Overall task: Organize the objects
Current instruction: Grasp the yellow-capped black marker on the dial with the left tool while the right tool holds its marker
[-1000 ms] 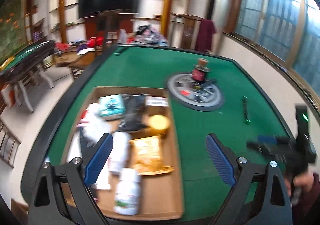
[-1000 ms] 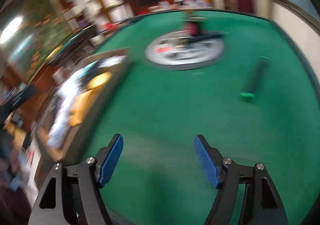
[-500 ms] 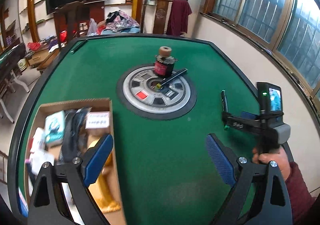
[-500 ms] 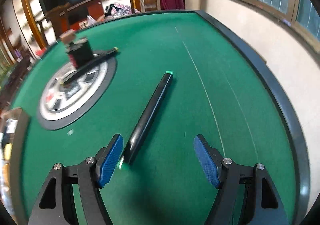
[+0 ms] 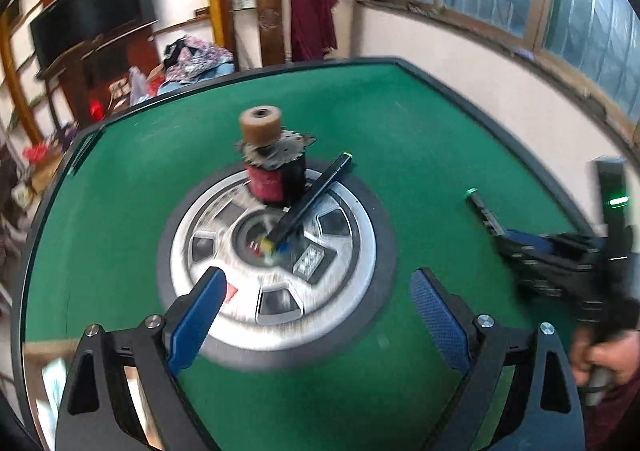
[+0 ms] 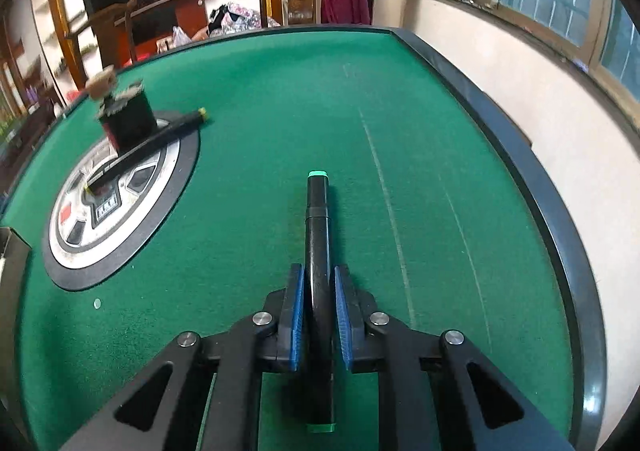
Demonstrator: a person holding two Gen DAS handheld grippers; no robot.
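The green felt bench (image 6: 260, 99) with its dark rim fills most of both views. On it, at the left of the right wrist frame and the centre of the left wrist frame, lies a round silver-and-black disc (image 5: 344, 235). A small red-and-black box (image 5: 276, 181) stands on the disc's far side, topped by a brown spool (image 5: 261, 126). A black pen with a yellow tip (image 5: 310, 203) leans against that box, its lower end at the disc's hub.

The left gripper (image 5: 316, 315) hovers over the near edge of the disc, its jaws wide apart with nothing between them.

The right gripper (image 6: 318, 315) has just closed: its jaws are clamped on the black marker with green ends (image 6: 318, 227), which lies along the felt at lower centre of the right wrist frame, pointing away from the camera.

At the lower right of the left wrist frame, a hand (image 5: 604, 355) holds the right gripper's handle.
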